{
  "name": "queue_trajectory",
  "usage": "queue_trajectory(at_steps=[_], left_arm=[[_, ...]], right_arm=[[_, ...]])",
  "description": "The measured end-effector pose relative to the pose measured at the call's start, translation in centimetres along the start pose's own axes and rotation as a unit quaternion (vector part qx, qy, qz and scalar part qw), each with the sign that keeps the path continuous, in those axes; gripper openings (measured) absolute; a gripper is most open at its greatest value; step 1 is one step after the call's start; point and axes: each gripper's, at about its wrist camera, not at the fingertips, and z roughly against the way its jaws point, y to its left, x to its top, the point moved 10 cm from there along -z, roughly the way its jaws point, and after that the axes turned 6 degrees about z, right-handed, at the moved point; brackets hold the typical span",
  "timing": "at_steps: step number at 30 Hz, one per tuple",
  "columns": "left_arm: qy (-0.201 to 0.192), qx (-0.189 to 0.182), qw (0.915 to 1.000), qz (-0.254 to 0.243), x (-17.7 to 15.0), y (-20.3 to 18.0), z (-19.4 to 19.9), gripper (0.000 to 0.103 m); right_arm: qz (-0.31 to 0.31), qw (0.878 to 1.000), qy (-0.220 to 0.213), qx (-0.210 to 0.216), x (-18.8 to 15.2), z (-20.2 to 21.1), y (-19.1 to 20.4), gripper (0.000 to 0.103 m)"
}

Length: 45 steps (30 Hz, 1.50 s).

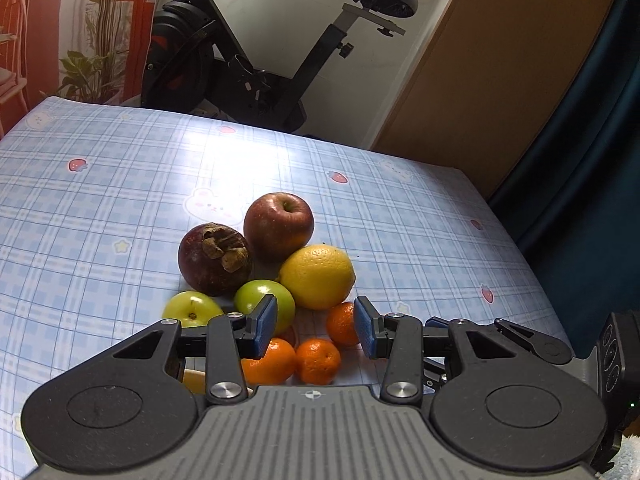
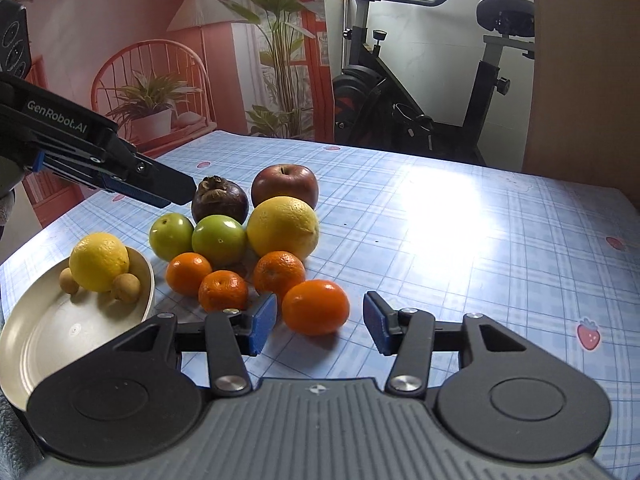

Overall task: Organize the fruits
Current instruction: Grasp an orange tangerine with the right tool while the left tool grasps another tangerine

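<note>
A heap of fruit lies on the plaid tablecloth: a red apple, a dark mangosteen, a large lemon, two green apples, and several mandarins. A cream plate at the left holds a second lemon and two small longans. My left gripper is open and empty, hovering above the mandarins and green apples. My right gripper is open and empty, its pads on either side of the nearest mandarin, apart from it.
The left gripper's body reaches in from the left above the plate. An exercise bike stands behind the table's far edge. A wooden panel and dark curtain are at the right. The table is bare on its right side.
</note>
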Motion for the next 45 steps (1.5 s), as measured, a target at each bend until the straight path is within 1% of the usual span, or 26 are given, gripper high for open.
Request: queue_trajectory(at_steps=[3,6,8,9,10,11,12,13,16,20,22,28,30,34,45], left_arm=[[0.013,0.008,0.9999,-0.006,-0.3,0.3,-0.4,0.039],[0.017,0.014,0.9998,-0.002,-0.3,0.9,-0.6,0.038],[0.019,0.011,0.9997,0.005,-0.3,1.1,-0.5,0.037],[0.021,0.009,0.9997,0.005,-0.3,1.1,-0.4,0.035],[0.023,0.007,0.9997,0.003,-0.5,1.0,-0.5,0.033],[0.025,0.008,0.9997,0.0,-0.5,1.0,-0.5,0.028],[0.026,0.008,0.9996,-0.002,-0.6,0.9,-0.6,0.024],[0.026,0.008,0.9996,-0.002,-0.7,0.9,-0.6,0.024],[0.021,0.013,0.9997,0.001,-0.6,1.0,-0.8,0.024],[0.01,0.028,0.9995,-0.009,-0.5,1.2,-0.7,0.024],[0.006,0.033,0.9994,-0.01,-0.5,1.4,-0.6,0.024],[0.0,0.037,0.9993,-0.006,-0.4,1.9,-0.3,0.024],[-0.001,0.038,0.9993,-0.005,-0.4,2.0,-0.3,0.024],[0.0,0.035,0.9994,-0.005,-0.6,2.0,-0.2,0.024],[0.0,0.033,0.9994,-0.008,-0.7,2.0,-0.4,0.024]], right_arm=[[0.007,1.0,-0.004,0.007,0.2,0.0,0.3,0.051],[0.01,1.0,-0.004,0.013,0.7,-0.4,0.2,0.049],[0.011,1.0,-0.005,0.019,1.0,-0.6,0.2,0.046],[0.014,1.0,-0.004,0.022,1.2,-0.8,0.2,0.043],[0.02,0.999,-0.003,0.027,1.3,-0.9,0.4,0.036],[0.025,0.999,-0.001,0.032,1.4,-1.1,0.6,0.03],[0.031,0.999,0.004,0.04,1.5,-1.3,0.9,0.016],[0.037,0.998,0.004,0.041,1.6,-1.5,1.0,0.014],[0.047,0.998,0.007,0.046,2.0,-2.1,1.3,0.014],[0.059,0.997,0.011,0.048,2.4,-3.1,1.8,0.016],[0.065,0.996,0.018,0.052,2.4,-3.6,2.1,0.023],[0.089,0.993,0.038,0.061,2.4,-5.1,2.8,0.036],[0.101,0.992,0.043,0.062,2.4,-5.4,3.1,0.038],[0.108,0.991,0.049,0.063,2.4,-5.8,3.4,0.038],[0.068,0.993,0.055,0.073,2.4,-6.2,3.1,0.036]])
